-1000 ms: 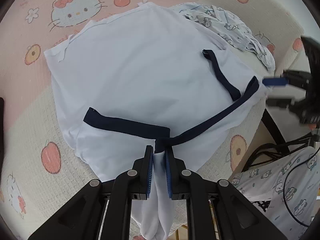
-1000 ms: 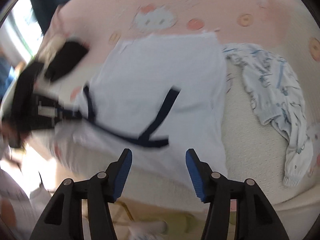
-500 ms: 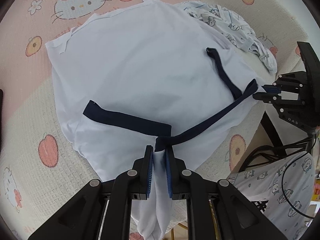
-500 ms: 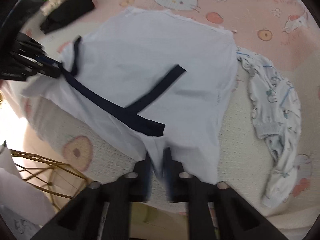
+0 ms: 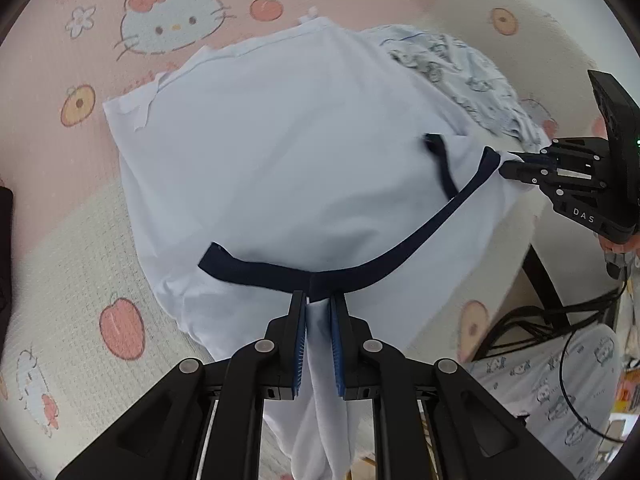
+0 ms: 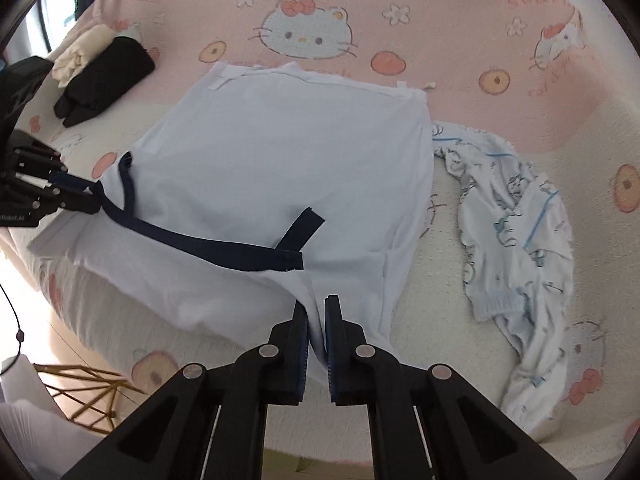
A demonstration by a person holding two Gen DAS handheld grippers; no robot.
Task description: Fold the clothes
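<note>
The pale blue shirt [image 6: 288, 152] w/ navy trim [image 6: 188, 236] lay spread on the pink-and-cream cartoon-cat blanket [image 6: 440, 20], hem toward 12 o'clock, collar end hanging off the near edge at 6. What changed: a sec earlier the right gripper [image 6: 316, 312] hovered w/ jaws apart, nothing between them; now they'd come together, clamped on the shirt's near edge at 6 o'clock in its own view, just below the trim's end. The left gripper [image 5: 318, 308] stayed clamped on the other near corner, fabric bunched between its pads and hanging below. Seen from the left wrist, the right gripper [image 5: 508, 166] sat at 3 o'clock, pinching the trimmed corner. So both corners were secured; prob. ready to lift and fold toward 12. A printed baby garment [image 6: 516, 216] lay crumpled at 3 o'clock, folded black and cream clothes [image 6: 100, 72] at 10.
</note>
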